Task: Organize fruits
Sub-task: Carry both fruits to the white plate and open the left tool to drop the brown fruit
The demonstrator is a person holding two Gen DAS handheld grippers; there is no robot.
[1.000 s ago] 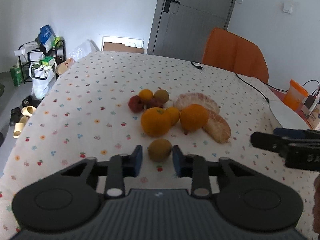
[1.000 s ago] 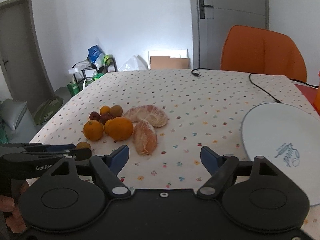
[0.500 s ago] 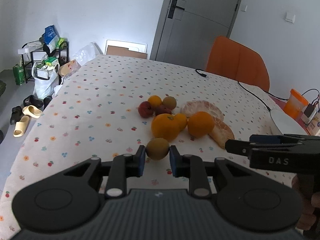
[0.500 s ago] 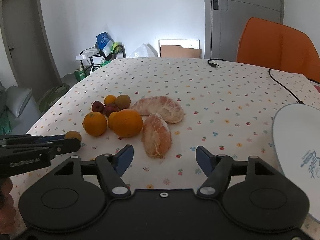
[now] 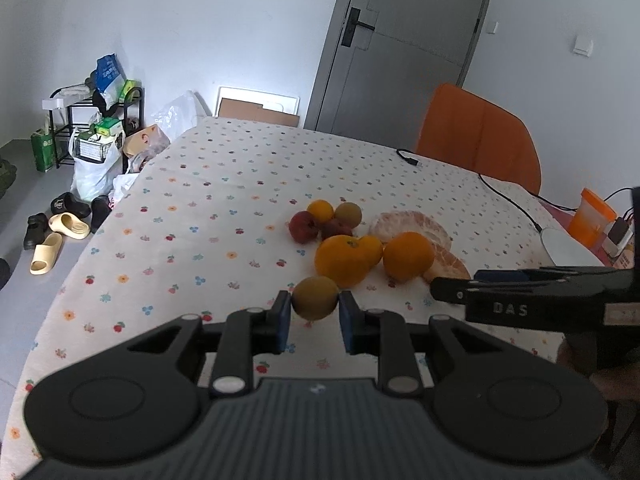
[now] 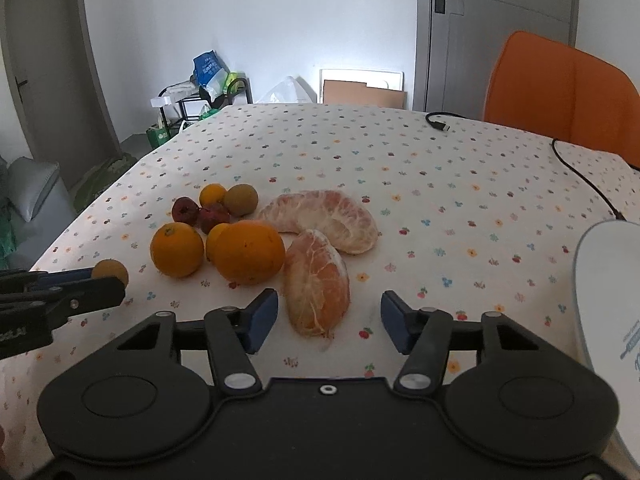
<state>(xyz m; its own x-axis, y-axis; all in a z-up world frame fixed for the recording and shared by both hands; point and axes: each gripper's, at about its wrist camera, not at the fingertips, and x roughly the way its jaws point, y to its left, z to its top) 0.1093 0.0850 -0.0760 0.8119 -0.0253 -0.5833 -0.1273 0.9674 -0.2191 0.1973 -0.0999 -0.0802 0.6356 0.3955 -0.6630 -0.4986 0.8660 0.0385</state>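
Clamping a small brownish-green fruit (image 5: pixel 315 298) between its blue pads, the left gripper (image 5: pixel 313 316) is seen with the fruit raised just above the flowered tablecloth (image 5: pixel 224 216). Beyond it, two red fruits (image 6: pixel 185 210), small oranges and another brownish fruit (image 6: pixel 240 199) are clustered against two large oranges (image 6: pixel 249 257), with two peeled pomelo segments (image 6: pixel 318 298) lying touching to their right. The right gripper (image 6: pixel 329 316) is held wide open and empty, its fingers astride the nearer segment. A white plate (image 6: pixel 612 280) is seen at the far right.
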